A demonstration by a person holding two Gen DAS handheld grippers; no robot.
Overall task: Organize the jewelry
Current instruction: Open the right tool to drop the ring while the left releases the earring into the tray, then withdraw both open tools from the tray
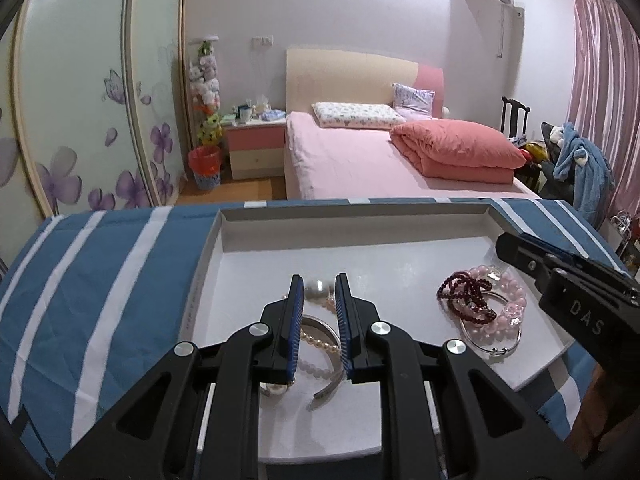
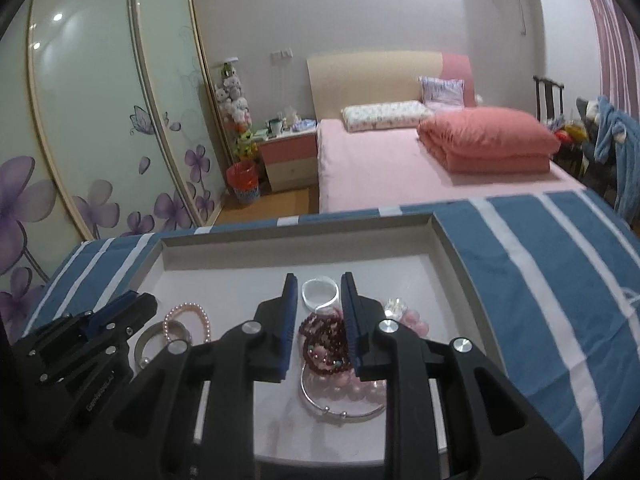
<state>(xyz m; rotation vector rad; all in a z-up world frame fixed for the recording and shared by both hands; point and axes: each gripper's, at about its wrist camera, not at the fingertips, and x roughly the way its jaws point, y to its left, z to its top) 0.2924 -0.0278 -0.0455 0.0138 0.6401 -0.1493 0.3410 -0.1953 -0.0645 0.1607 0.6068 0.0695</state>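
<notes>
A shallow white tray (image 1: 248,280) lies on a blue-and-white striped cloth. My left gripper (image 1: 320,284) is open above the tray's left part, over a pearl bracelet (image 1: 318,345) and a silver bangle (image 1: 330,384). To the right lie a dark red bead bracelet (image 1: 464,300), a pink bead bracelet (image 1: 512,300) and a thin silver bangle (image 1: 496,350). My right gripper (image 2: 319,286) is open over the dark red bracelet (image 2: 324,336), pink beads (image 2: 352,390) and thin bangle (image 2: 344,412). A white ring-shaped bangle (image 2: 318,292) lies just beyond its tips.
The striped cloth (image 1: 100,280) covers the surface around the tray. Behind it are a pink bed (image 1: 360,160), a nightstand (image 1: 256,140), a red-lined waste basket (image 1: 206,168), flowered wardrobe doors (image 1: 80,120) and a chair with clothes (image 1: 576,160).
</notes>
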